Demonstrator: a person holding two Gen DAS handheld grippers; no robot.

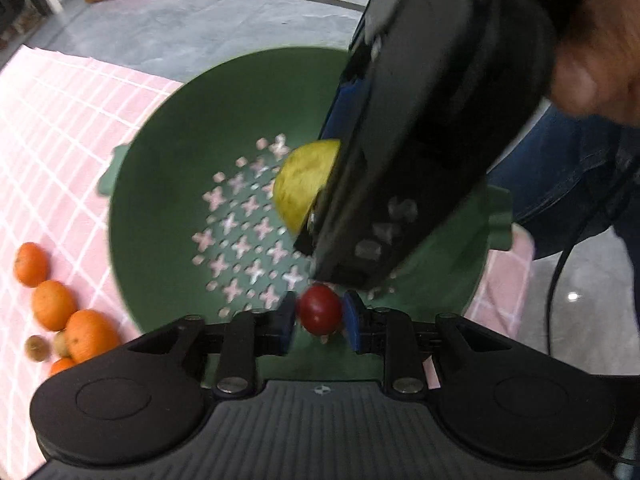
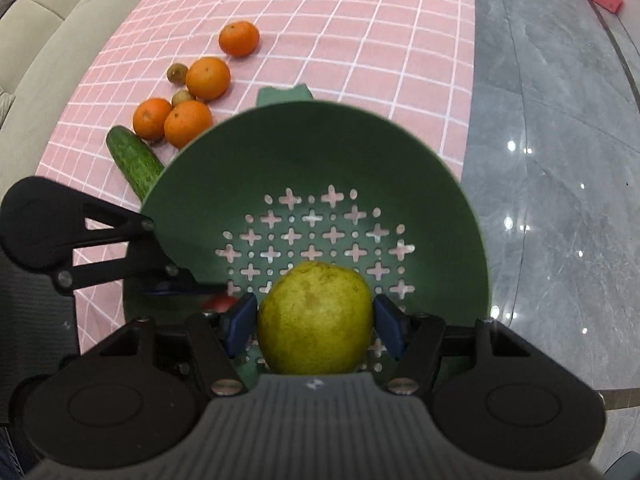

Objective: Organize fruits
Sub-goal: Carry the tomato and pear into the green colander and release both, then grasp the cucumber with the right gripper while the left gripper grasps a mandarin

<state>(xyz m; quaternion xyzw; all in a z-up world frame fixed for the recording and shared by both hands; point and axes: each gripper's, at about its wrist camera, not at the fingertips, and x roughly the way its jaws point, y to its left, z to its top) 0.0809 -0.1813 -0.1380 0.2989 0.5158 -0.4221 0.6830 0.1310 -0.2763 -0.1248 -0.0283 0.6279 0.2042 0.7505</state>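
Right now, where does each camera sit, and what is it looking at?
Left wrist: on the left claw, looking down into the green colander; its fingers flank a red fruit; the person's hand shows.
Right wrist: on the right claw, facing the colander; its fingers flank a pear.
Shared: colander, pear, oranges.

- Green colander [image 2: 304, 152]: round bowl with cross-shaped holes in its bottom and a small handle on each side, standing on the pink checked cloth.
- Pear [image 2: 314, 322]: yellow-green, speckled, held over the colander's bottom.
- Small red fruit [image 1: 320, 309]: round, glossy, over the colander's near wall.
- Oranges [image 2: 208, 78]: four, clustered on the cloth beside the colander.
- Cucumber [image 2: 134, 162]: dark green, lying just beside the colander's rim.
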